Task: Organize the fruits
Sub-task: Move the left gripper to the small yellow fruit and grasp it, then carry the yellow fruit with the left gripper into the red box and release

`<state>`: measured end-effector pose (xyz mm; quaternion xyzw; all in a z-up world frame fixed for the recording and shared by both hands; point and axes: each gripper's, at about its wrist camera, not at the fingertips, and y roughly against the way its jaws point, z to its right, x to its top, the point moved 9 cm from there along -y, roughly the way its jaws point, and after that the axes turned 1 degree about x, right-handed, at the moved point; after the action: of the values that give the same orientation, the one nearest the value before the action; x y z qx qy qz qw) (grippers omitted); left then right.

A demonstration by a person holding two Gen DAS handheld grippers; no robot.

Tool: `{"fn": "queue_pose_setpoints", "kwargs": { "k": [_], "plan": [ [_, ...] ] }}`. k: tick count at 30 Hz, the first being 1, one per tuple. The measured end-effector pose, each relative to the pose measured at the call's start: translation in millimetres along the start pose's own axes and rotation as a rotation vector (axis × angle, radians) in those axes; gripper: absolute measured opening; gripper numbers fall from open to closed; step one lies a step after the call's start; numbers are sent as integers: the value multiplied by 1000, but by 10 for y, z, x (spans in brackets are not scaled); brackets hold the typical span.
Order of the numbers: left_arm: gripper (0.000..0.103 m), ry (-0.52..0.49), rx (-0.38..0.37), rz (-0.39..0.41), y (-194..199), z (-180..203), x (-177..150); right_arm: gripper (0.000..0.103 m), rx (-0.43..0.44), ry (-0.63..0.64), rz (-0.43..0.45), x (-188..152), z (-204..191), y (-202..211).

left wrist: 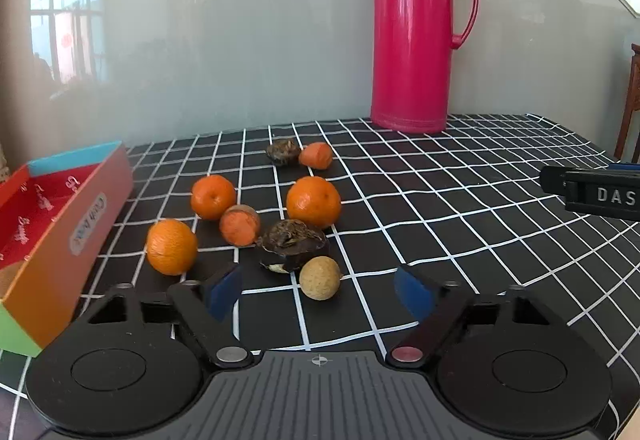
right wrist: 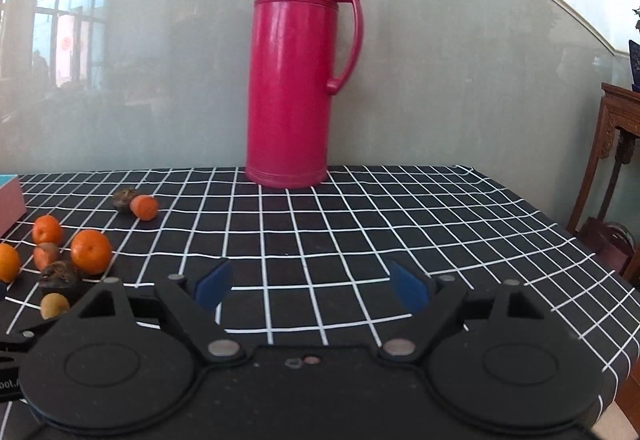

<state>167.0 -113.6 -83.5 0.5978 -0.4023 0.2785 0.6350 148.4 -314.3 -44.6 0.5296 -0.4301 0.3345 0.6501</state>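
My left gripper (left wrist: pixel 318 290) is standing with its jaws apart and gripping nothing; the tan longan (left wrist: pixel 320 277) is lying on the checked tablecloth (left wrist: pixel 460 208) between the blue pads (left wrist: pixel 222 294), touching neither. Just beyond it a dark water chestnut (left wrist: pixel 294 242) is sitting; three tangerines (left wrist: pixel 314 201) and a cut carrot piece (left wrist: pixel 239 225) are clustering behind it; a second chestnut (left wrist: pixel 283 151) and second carrot piece (left wrist: pixel 316 155) are lying farther back, touching. The open coloured box (left wrist: pixel 60 236) is standing at the left. My right gripper (right wrist: pixel 312 288) is hovering with jaws released over bare cloth; the red thermos (right wrist: pixel 298 80) is standing upright by the wall ahead of it.
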Motion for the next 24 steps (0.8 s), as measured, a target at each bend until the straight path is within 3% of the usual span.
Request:
{"fn": "queue_pose_setpoints", "kwargs": {
  "k": [3, 11, 14, 19, 24],
  "plan": [
    [54, 31, -10, -38, -85, -11, -36, 86, -4, 4, -1, -7, 29, -11],
    [48, 22, 11, -56, -208, 21, -55, 86, -10, -3, -7, -26, 83, -14],
    [26, 31, 26, -53, -210, -1, -40, 86, -12, -5, -10, -32, 90, -20],
    [26, 53, -1, -51, -161, -41, -37, 86, -10, -5, -13, -32, 76, -23],
    [26, 41, 12, 8, 6, -129, 30, 86, -1, -16, -19, -45, 22, -10]
  ]
}}
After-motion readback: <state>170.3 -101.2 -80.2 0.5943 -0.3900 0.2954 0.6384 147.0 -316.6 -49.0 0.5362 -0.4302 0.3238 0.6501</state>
